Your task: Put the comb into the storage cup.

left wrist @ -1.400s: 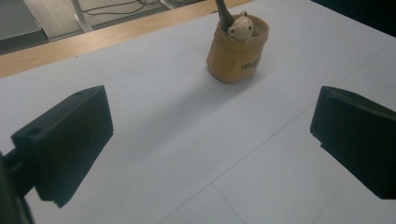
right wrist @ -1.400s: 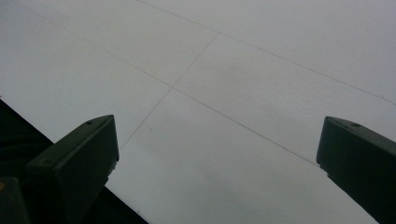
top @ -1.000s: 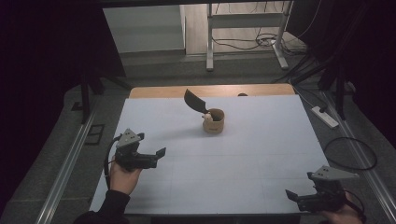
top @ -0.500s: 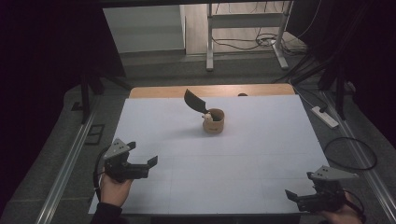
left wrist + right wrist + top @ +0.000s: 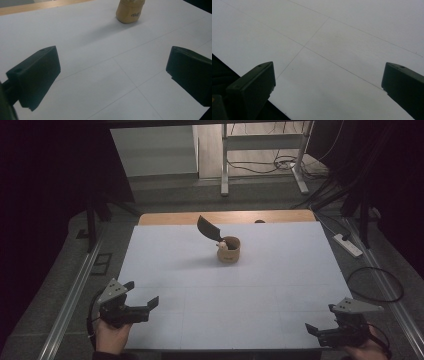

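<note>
A tan round cup [image 5: 229, 251] stands on the white table [image 5: 280, 270] a little behind its middle. A black flat-bladed tool [image 5: 208, 228] leans out of the cup to the upper left, beside a small pale object at the rim. My left gripper [image 5: 142, 293] hovers over the near left corner, open, nothing between its jaws. In the left gripper view the left gripper [image 5: 112, 62] points toward the cup [image 5: 130, 11], which is far off. My right gripper [image 5: 320, 319] sits at the near right edge, open and empty. In the right gripper view the right gripper [image 5: 327, 72] spans bare table [image 5: 352, 37].
A wooden strip [image 5: 170, 218] runs along the table's far edge. Metal rails [image 5: 70, 295] flank both sides. A power strip [image 5: 346, 245] and cables [image 5: 375, 285] lie on the floor at the right. A white frame [image 5: 225, 160] stands behind.
My left gripper has drawn back toward the near left corner of the table, still open. The right gripper, the cup and the tool have not moved.
</note>
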